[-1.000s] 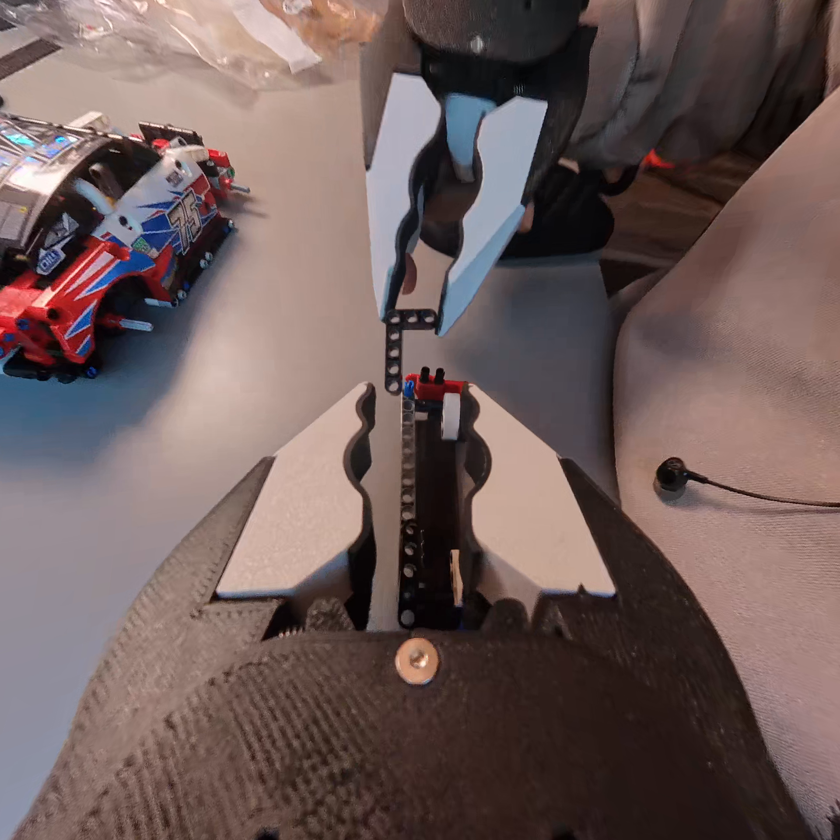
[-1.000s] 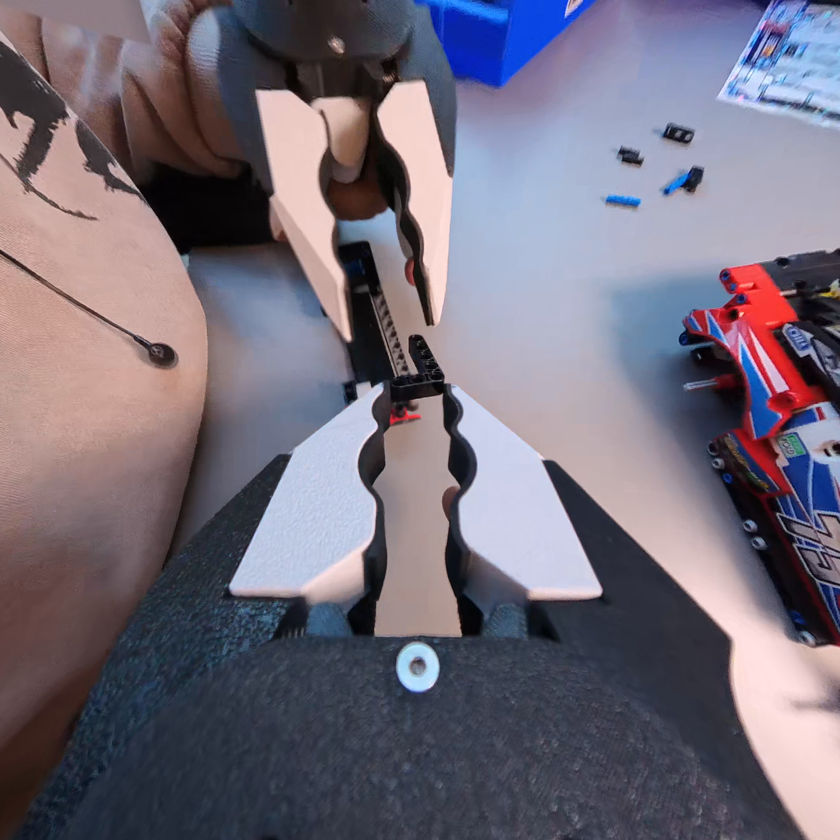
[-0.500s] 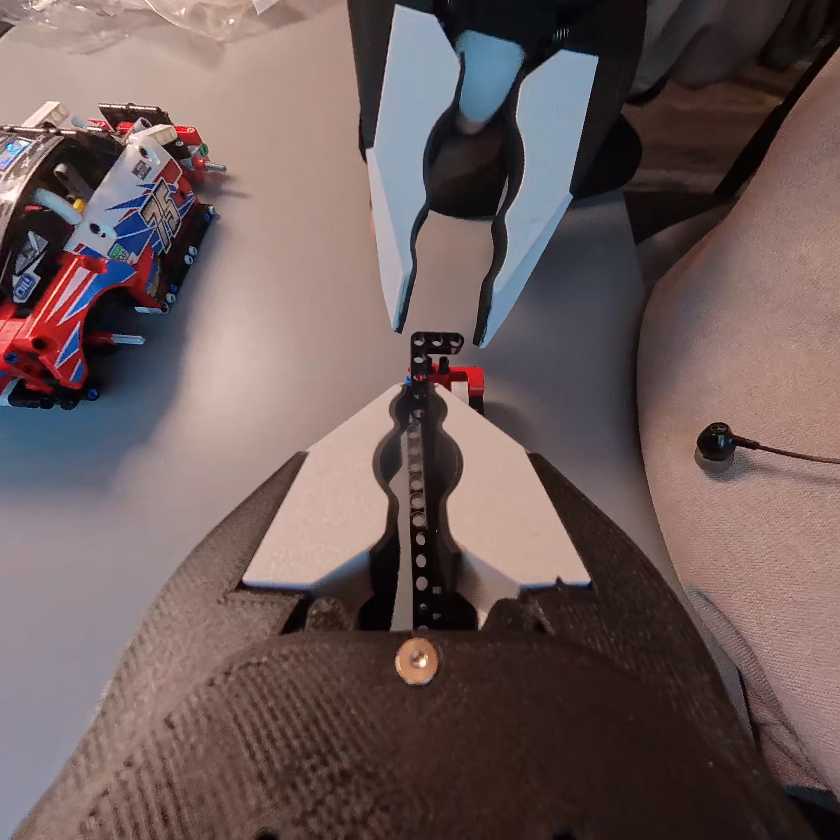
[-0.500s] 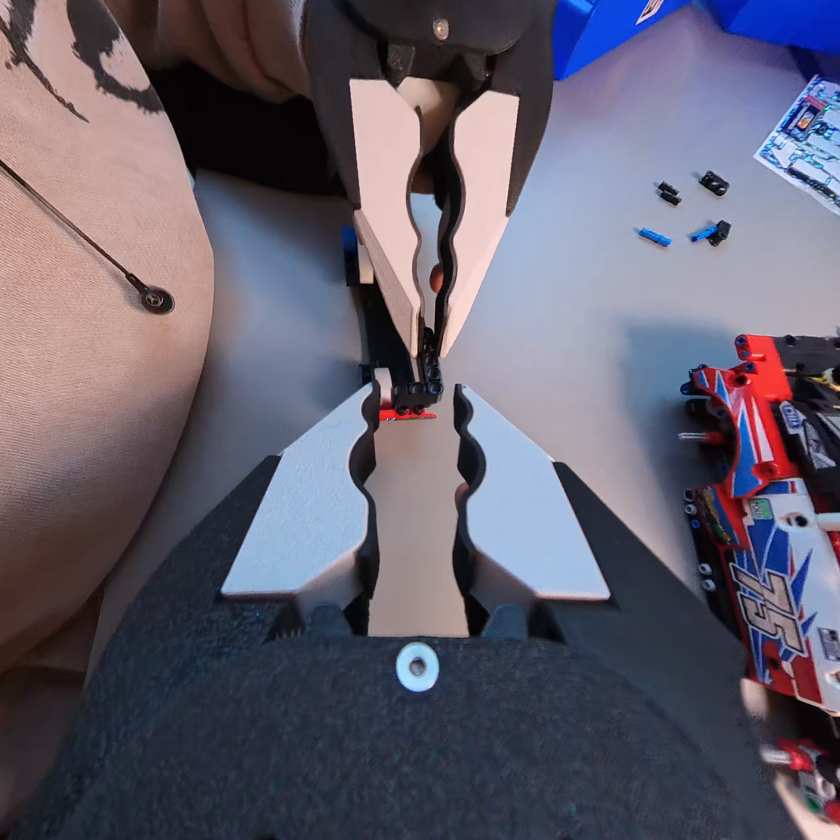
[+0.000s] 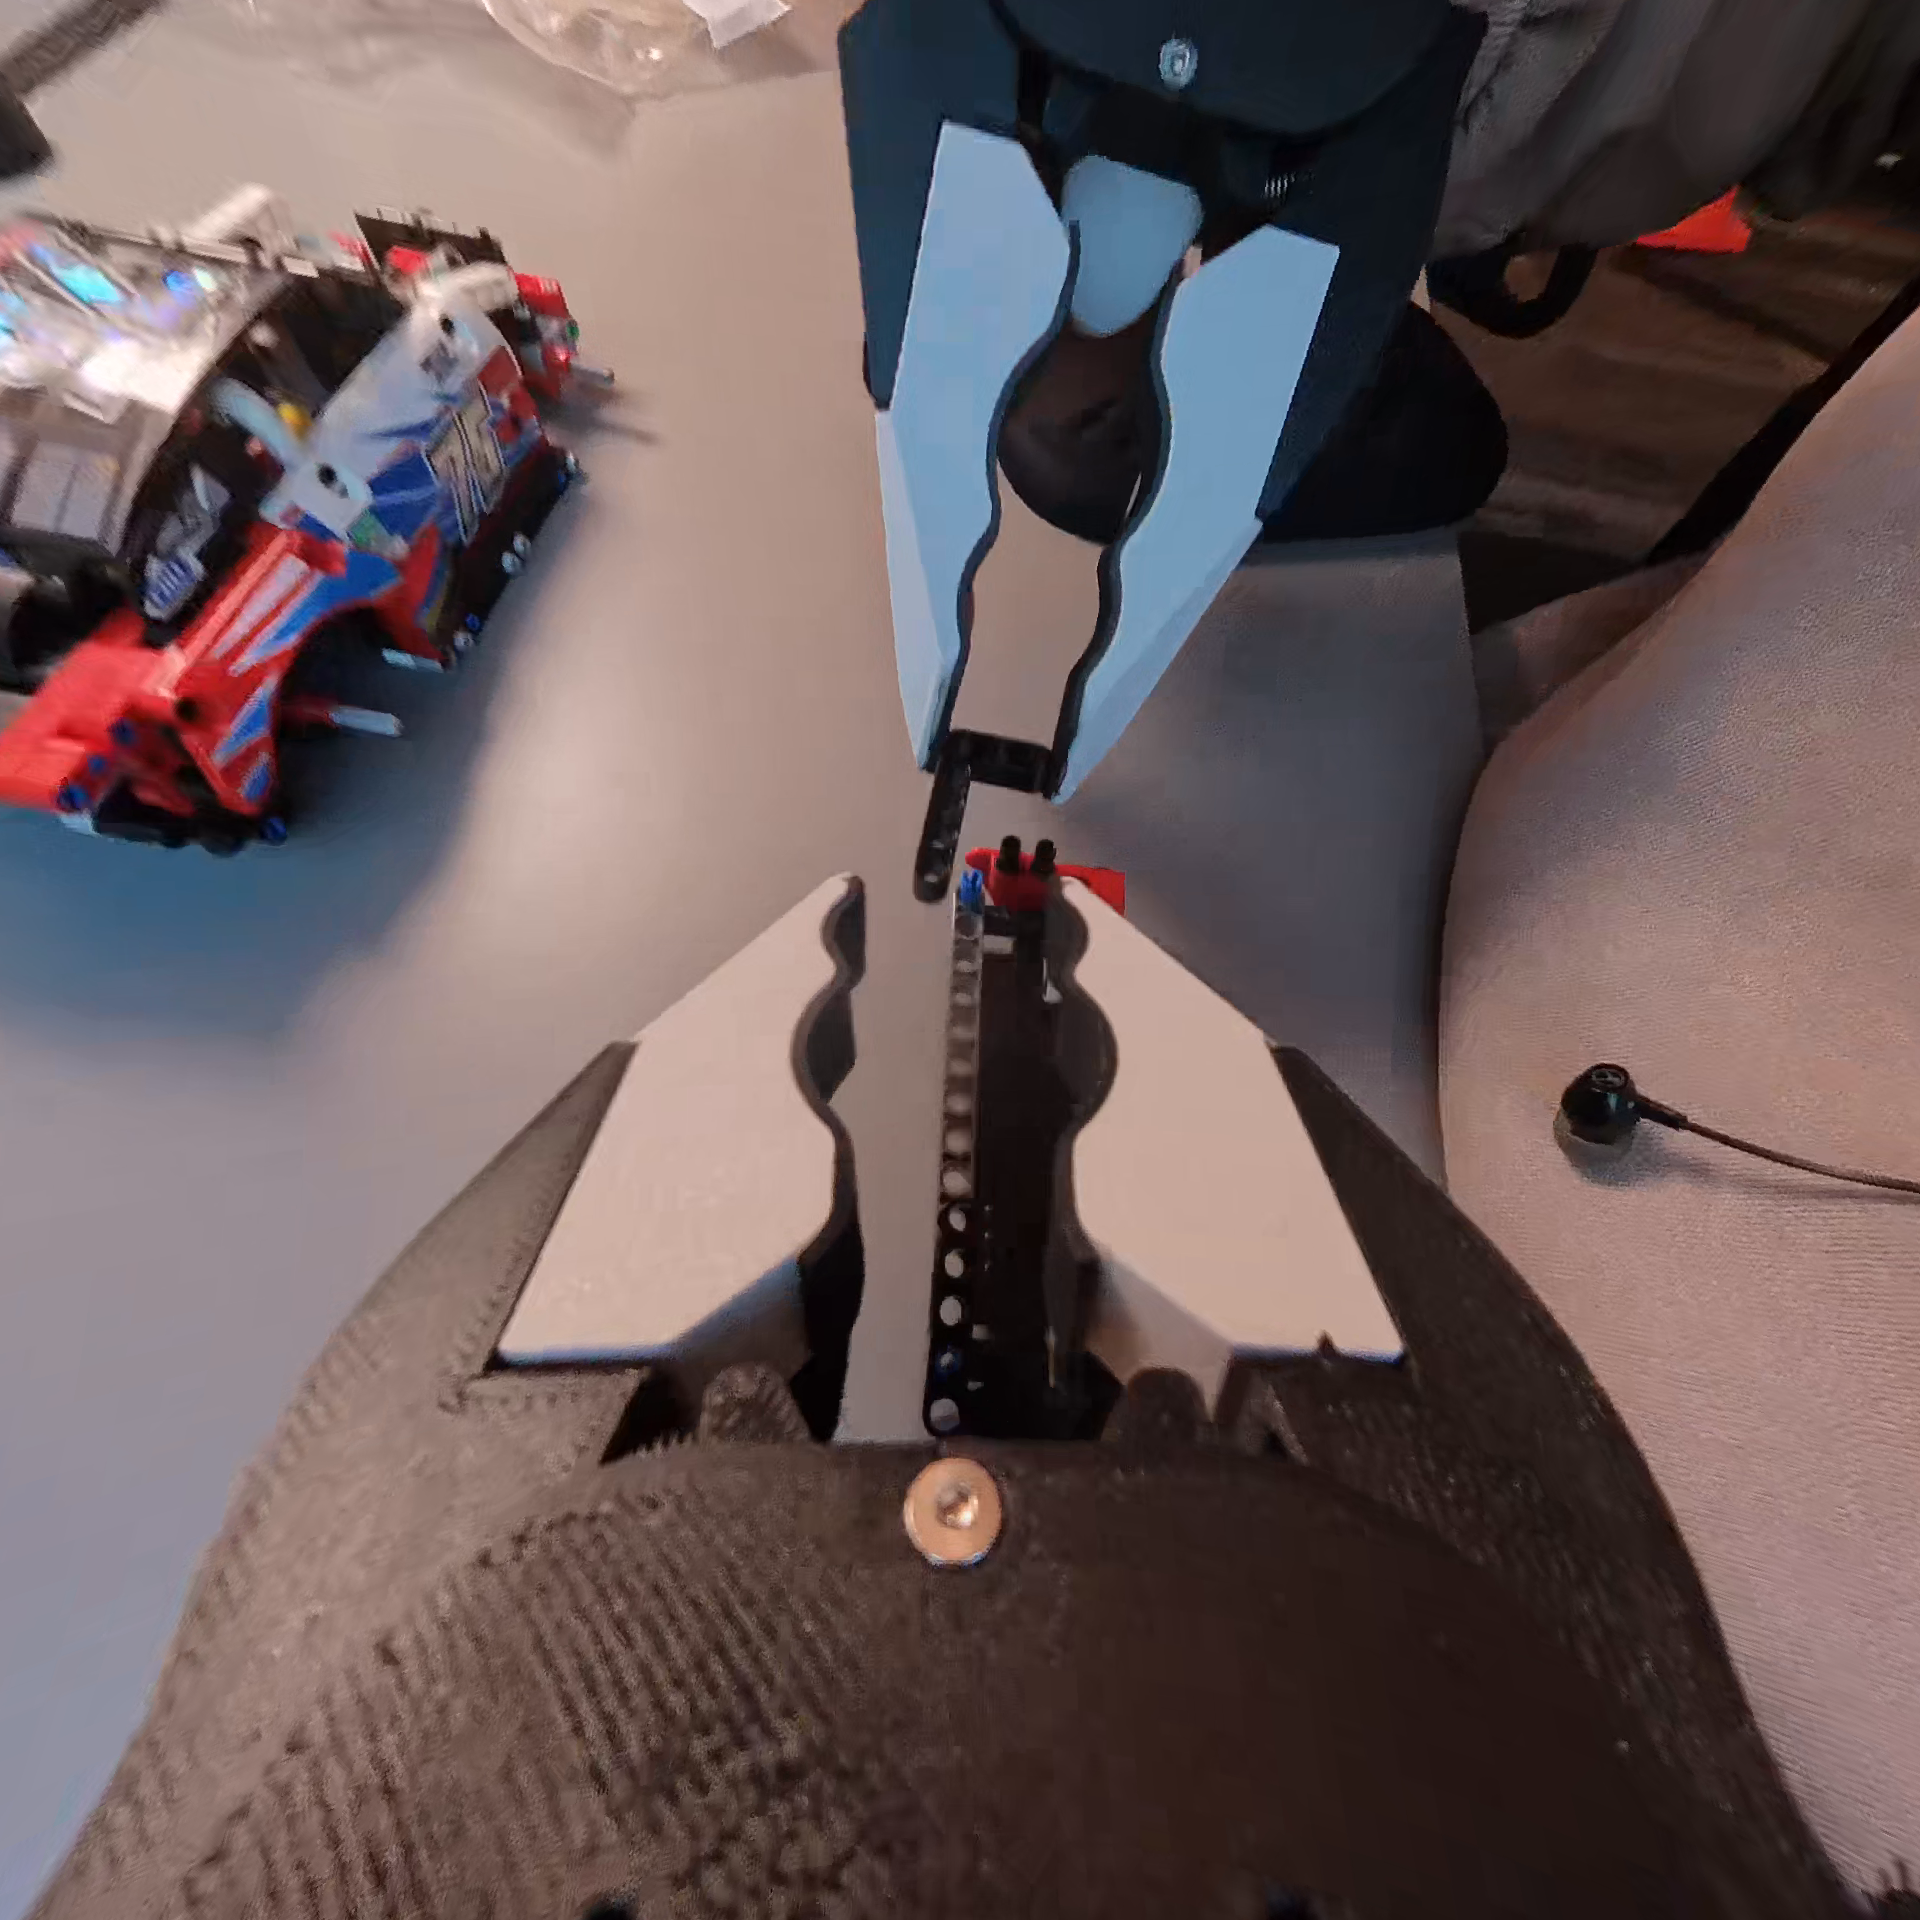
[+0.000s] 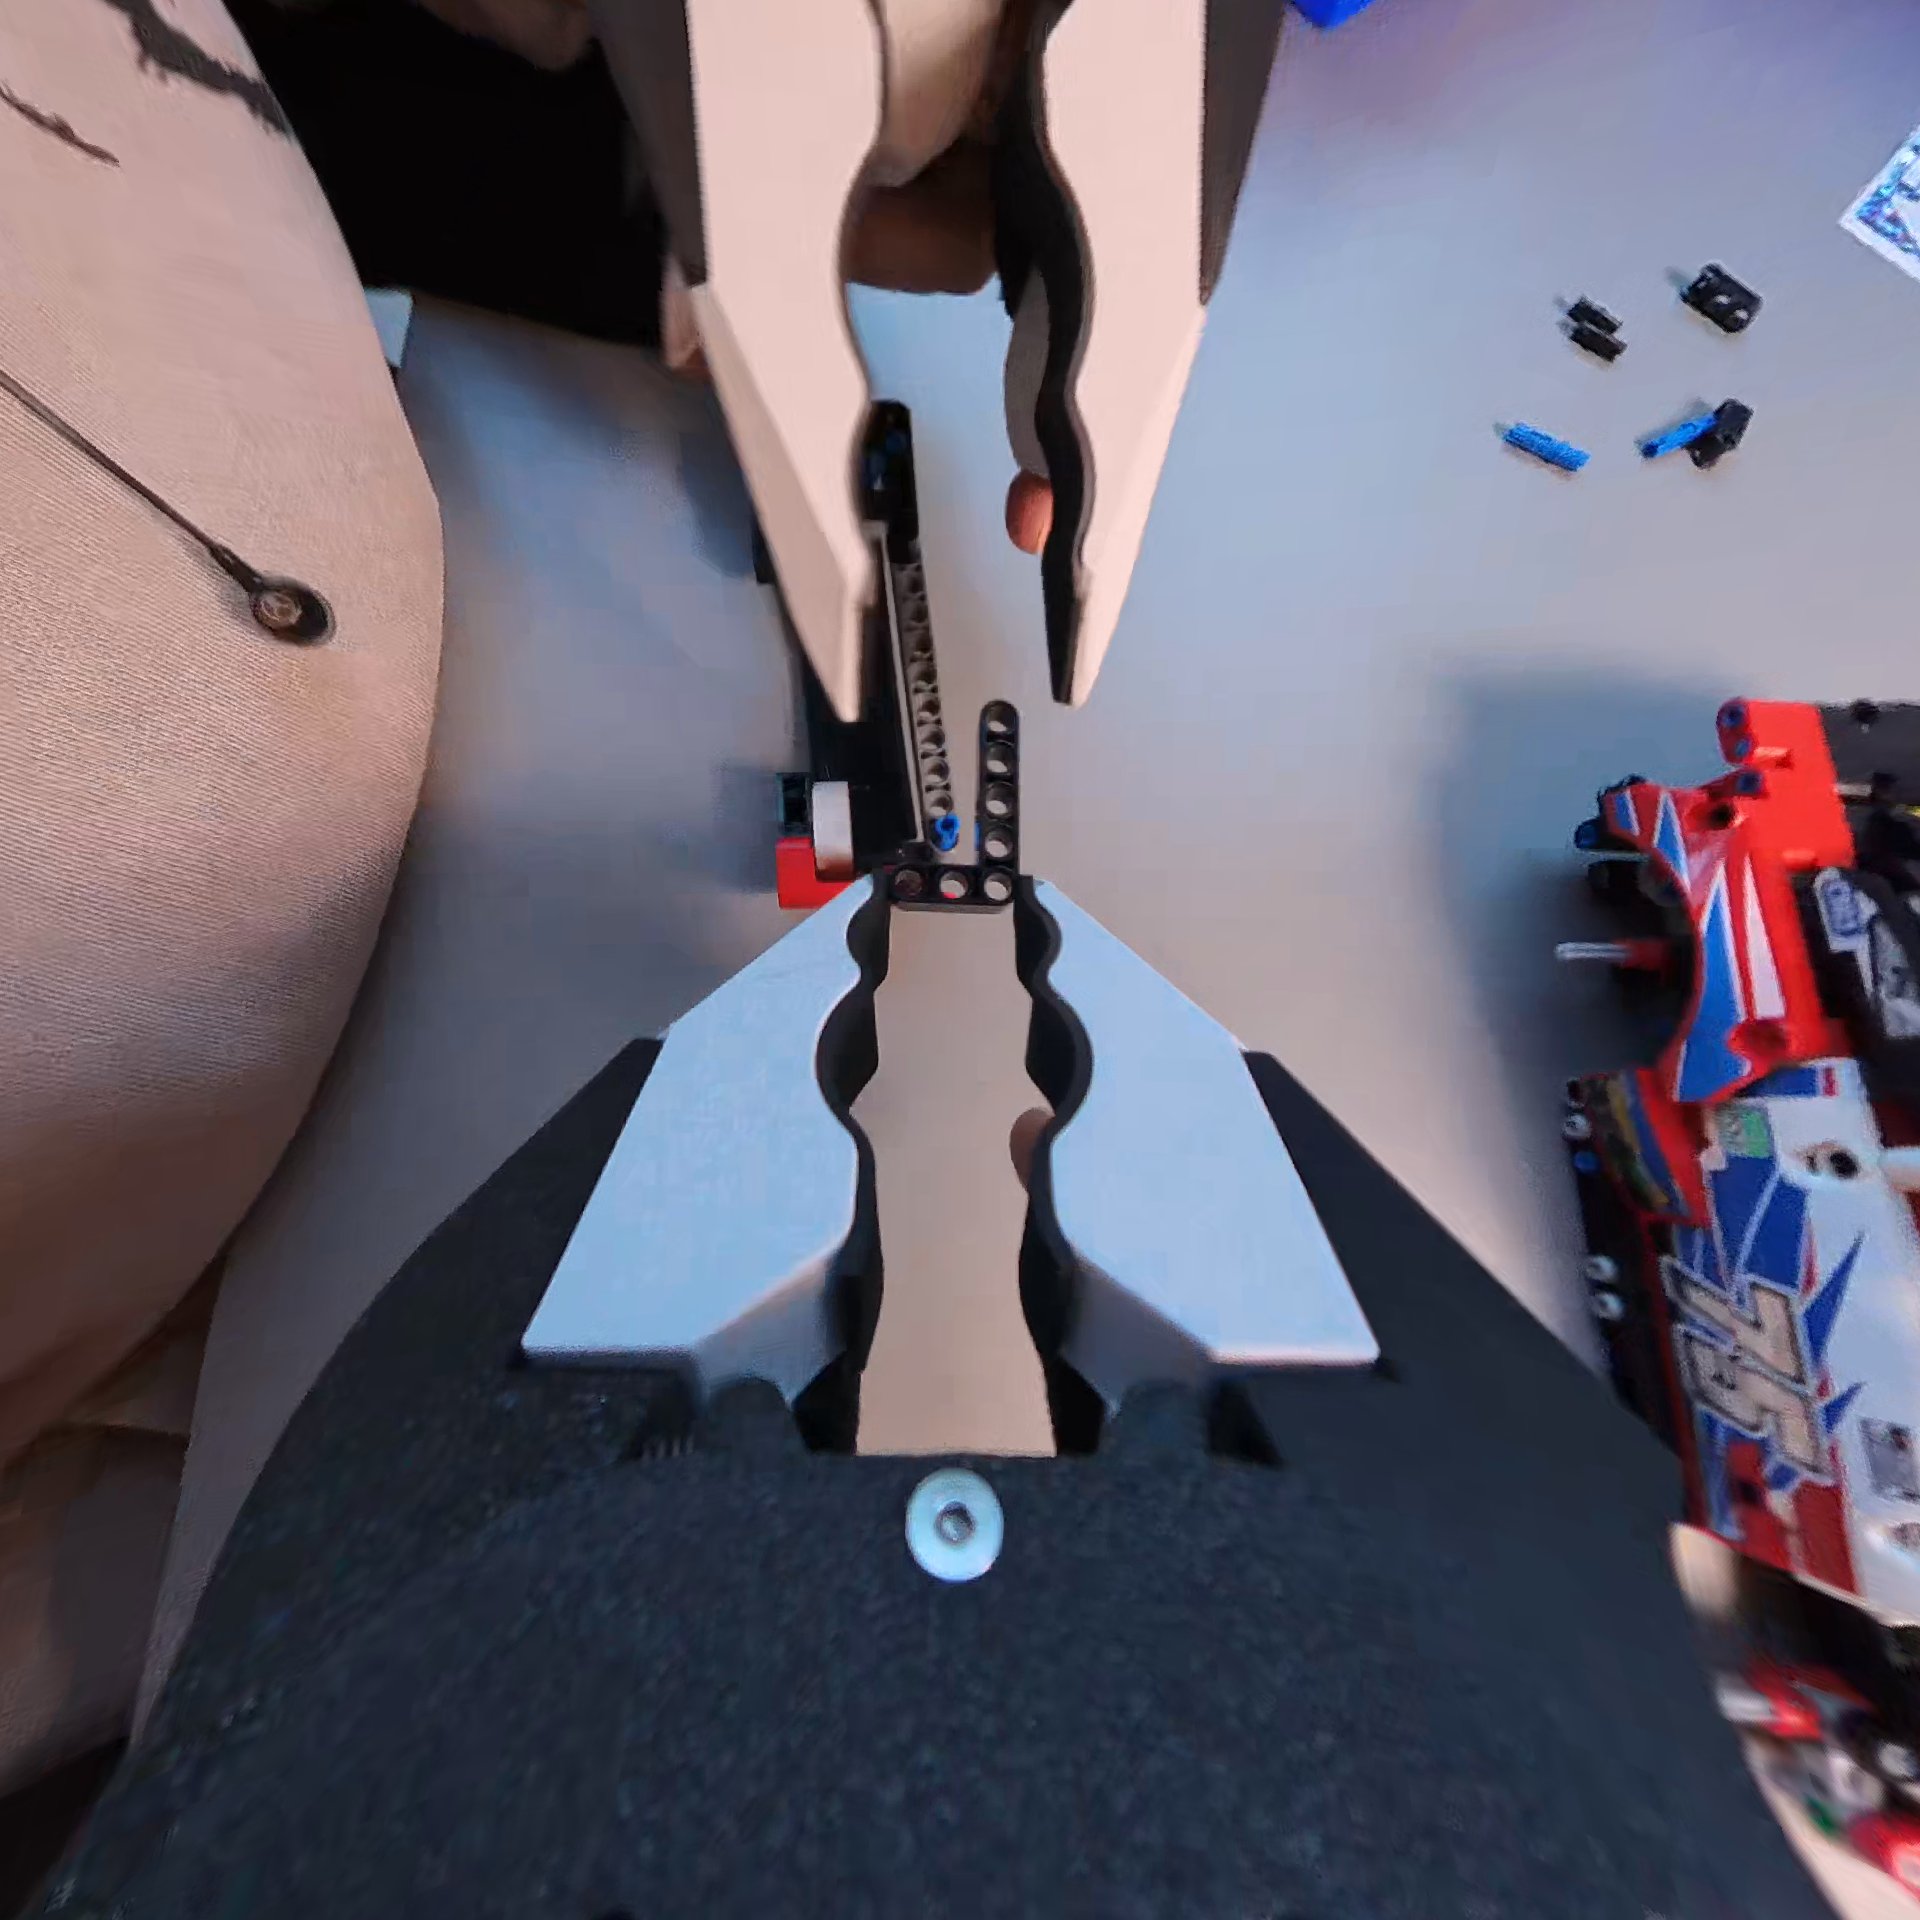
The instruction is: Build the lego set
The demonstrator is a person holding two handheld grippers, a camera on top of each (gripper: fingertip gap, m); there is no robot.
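A long black beam assembly (image 5: 961, 1143) with a red piece (image 5: 1023, 881) at its far end lies on the grey table between my left gripper's fingers. My left gripper (image 5: 966, 891) is open; the assembly rests against its right finger, with a gap on the other side. My right gripper (image 6: 951, 896) is shut on the short arm of a black L-shaped beam (image 6: 992, 800). It holds the beam just beside the assembly's end (image 6: 920, 675), near a blue pin (image 6: 945, 828). The L-shaped beam also shows in the left wrist view (image 5: 982, 756). I cannot tell whether it touches the assembly.
A red, white and blue race car model (image 5: 270, 540) stands to the side, also in the right wrist view (image 6: 1766, 1143). Small black and blue loose pieces (image 6: 1662, 416) lie farther off. A person's beige clothing (image 5: 1714, 935) with a black cord lies along the table edge. Clear plastic bags (image 5: 623, 31) lie at the back. Both grippers' tips are close together, under 4 cm apart.
My left gripper, shut on the long beam half a second ago, has opened. My right gripper, then spread astride the L-shaped beam, has closed on it and shifted it slightly sideways.
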